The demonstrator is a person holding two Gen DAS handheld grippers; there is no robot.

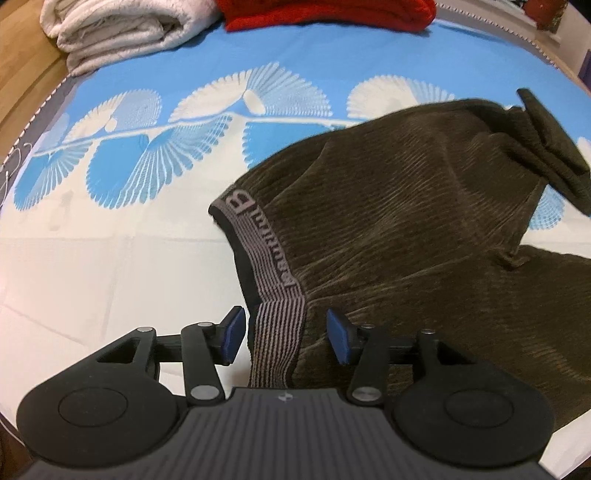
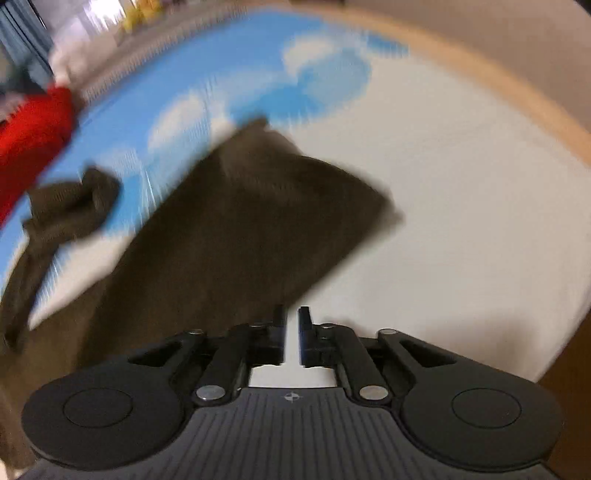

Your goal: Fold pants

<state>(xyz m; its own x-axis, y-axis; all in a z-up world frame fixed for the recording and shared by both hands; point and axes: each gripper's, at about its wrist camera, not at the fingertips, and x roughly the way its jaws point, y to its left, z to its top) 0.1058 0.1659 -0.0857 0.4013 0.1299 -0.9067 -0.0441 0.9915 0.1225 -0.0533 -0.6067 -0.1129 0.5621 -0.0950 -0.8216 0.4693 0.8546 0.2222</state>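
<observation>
The left wrist camera is sitting just behind the left hand-held gripper [image 1: 286, 334], looking forward and down, close over the pants [image 1: 406, 221] on the bed [image 1: 92, 258]. The right wrist camera is riding behind the right hand-held gripper [image 2: 292, 332], facing low across the same bed, its picture smeared. Both views are sharing the pants, the blue-and-white bedspread and a red cloth [image 1: 328, 13] at the far edge.

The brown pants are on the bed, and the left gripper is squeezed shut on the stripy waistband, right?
Not quite. The pants do lie on the bed, but the left gripper is open: in the left wrist view its blue pads stand apart on either side of the waistband, not squeezing it.
</observation>
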